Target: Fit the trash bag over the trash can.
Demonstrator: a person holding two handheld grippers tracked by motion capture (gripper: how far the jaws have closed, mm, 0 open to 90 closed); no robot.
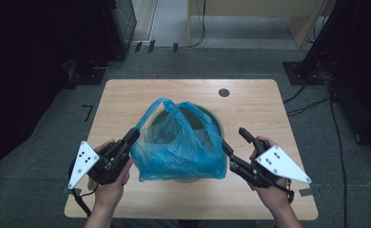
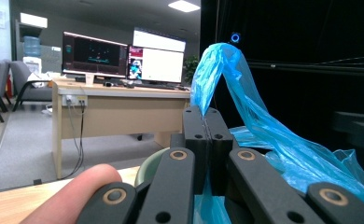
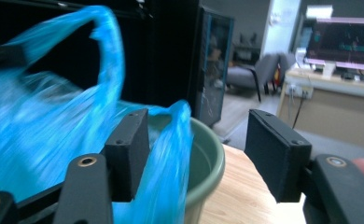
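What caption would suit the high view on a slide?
Left gripper shut on a blue bag draped over a green bin; right gripper open beside it.

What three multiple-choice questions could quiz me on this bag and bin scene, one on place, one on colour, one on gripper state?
1. Where does the bag sit?
A. draped in and over the bin
B. on the floor
C. flat on the table, away from the bin

2. What colour is the bag?
A. red
B. blue
C. white

3. How are the grippers?
A. both open
B. both shut
C. left gripper shut on the bag, right gripper open

Answers: 1 A, the high view shows plastic draped over the green rim. 2 B, blue in every view. 3 C, left jaws pinch plastic; right jaws stand apart.
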